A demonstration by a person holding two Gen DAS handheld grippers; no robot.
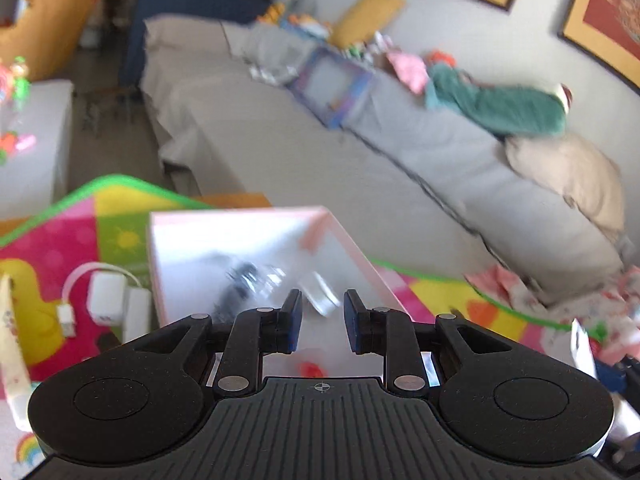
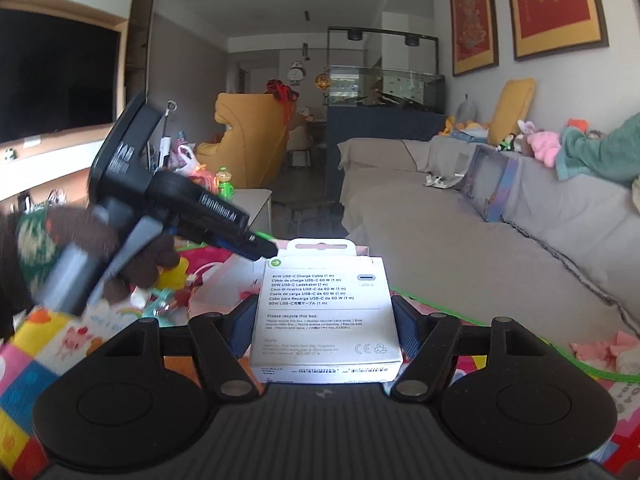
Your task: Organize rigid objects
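The right gripper (image 2: 326,320) stands about half open, its two blue pads pressed against the left and right edges of a white cable box (image 2: 326,312), which it holds upright above the colourful play mat (image 2: 24,364). The box's back faces the camera. Its print reads "60W USB-C Charge Cable (1 m)", repeated below in several languages, then "Please recycle this box." A green arrow sticker sits at its top left corner, a "USB-C" plug icon at the top right, and CE and recycling marks near the bottom right. A hang tab rises from its top edge.

The left gripper (image 1: 322,322) has its jaws nearly closed, with only a narrow gap between the blue pads; nothing sits between them. Beyond its tips lies an open pink-rimmed box (image 1: 352,248) on the mat, holding a dark item and a white one, both too blurred to name. To the left of that box, white chargers with a cable (image 1: 106,298) rest on the mat.

In the right wrist view the left gripper's body bears white lettering that seems to read "GenRobot.AI", though it is slightly smeared. A grey sofa (image 2: 460,248) runs along the right.
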